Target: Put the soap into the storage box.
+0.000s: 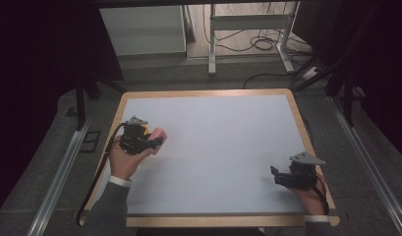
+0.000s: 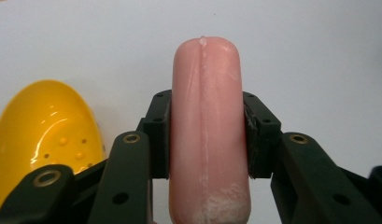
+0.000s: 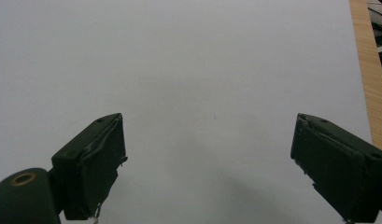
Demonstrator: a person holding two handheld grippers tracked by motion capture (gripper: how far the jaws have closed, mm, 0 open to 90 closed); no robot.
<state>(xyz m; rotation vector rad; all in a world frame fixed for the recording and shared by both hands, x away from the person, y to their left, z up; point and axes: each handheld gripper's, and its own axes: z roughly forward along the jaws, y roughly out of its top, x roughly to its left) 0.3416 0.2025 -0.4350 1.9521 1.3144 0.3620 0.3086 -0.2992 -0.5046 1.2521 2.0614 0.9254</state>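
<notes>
mat: white, on wood-edged table | left gripper: near mat's left edge, jaws closed on pink block, yellow bit just behind it | right gripper: near mat's lower right corner, jaws point left, gap unclear | hands enter below mat

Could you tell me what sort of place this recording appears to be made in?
Probably a lab or data-collection setup: a white work table with a wooden rim, dark curtains around it, and loose cables on the floor beside a metal desk frame behind.
</notes>
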